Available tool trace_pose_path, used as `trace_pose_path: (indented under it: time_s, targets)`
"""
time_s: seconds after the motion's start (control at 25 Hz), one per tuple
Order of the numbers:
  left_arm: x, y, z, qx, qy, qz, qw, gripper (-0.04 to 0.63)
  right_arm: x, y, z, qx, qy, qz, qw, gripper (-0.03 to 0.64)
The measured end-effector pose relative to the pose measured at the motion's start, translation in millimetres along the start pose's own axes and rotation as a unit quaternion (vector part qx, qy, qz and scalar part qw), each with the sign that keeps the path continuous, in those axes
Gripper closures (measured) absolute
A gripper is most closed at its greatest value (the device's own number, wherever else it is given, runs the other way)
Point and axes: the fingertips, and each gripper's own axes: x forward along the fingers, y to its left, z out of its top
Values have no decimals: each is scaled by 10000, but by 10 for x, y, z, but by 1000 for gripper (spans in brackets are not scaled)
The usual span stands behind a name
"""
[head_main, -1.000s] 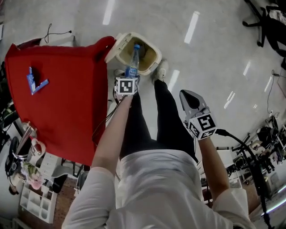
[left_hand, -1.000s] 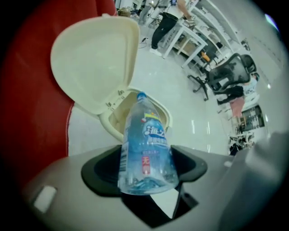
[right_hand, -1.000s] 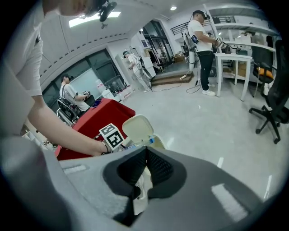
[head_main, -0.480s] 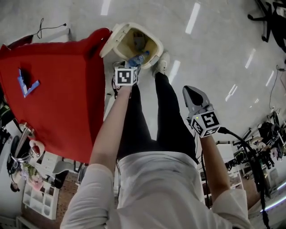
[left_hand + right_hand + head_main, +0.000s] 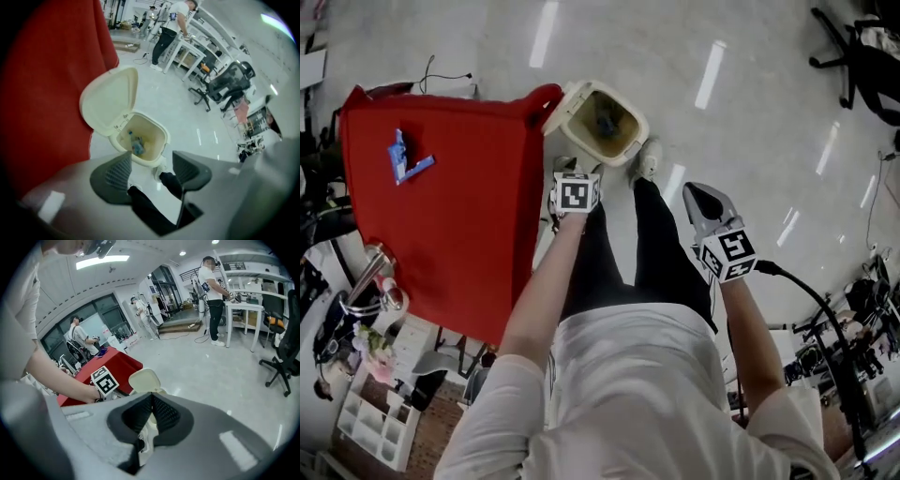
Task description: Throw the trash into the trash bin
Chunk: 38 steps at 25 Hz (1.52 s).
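Underfoot, a glossy pale floor (image 5: 750, 122) streaked with lamp reflections runs past a surface (image 5: 441, 234) draped in plain red cloth, with a small blue item (image 5: 406, 159) lying on it. By its corner stands the cream plastic trash bin (image 5: 161, 136), rounded flip lid up. The clear bottle (image 5: 136, 145) lies inside, its blue label unreadable. The left gripper (image 5: 150, 171) hangs above, its ribbed jaws spread and just narrowed slightly, nothing between them. The right gripper (image 5: 151, 416) has its jaws pressed together, empty.
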Motion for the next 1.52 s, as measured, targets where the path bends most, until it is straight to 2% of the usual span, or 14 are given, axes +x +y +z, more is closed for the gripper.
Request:
trace_pose_path:
  time_s: [0.2,0.36,0.44,0.64,0.76,1.12,1.52]
  targets:
    - [-576,-156,58,-29,-211,-222,9995,332,-110,175,249,-270,-29,93,9996,615]
    - [-1002,-273,218,-105,-535,-425,9976,424,-191,246,438,-464,-54,88,9989,615]
    - [-1187,-337,244,-89,-637,-562,9963,445,-233,292,492,-495,-11,61,9988,615]
    - [-1669,-406,331,274,-910,-635,9934,589,-314,466,669,-501,-14,138,9986,615]
    - [-1950,-460,394,366,-1078,-706,9910,591,-369,559,790,-386,-46,219,9990,615]
    - [-2556,-758,389,733,-1662,-978,9785,589,-568,817,998,-688,-173,312,9970,615]
    - [-2815,-684,473,502,-2026,-959,9733,589,-621,1008,962,-817,-100,389,9958,615]
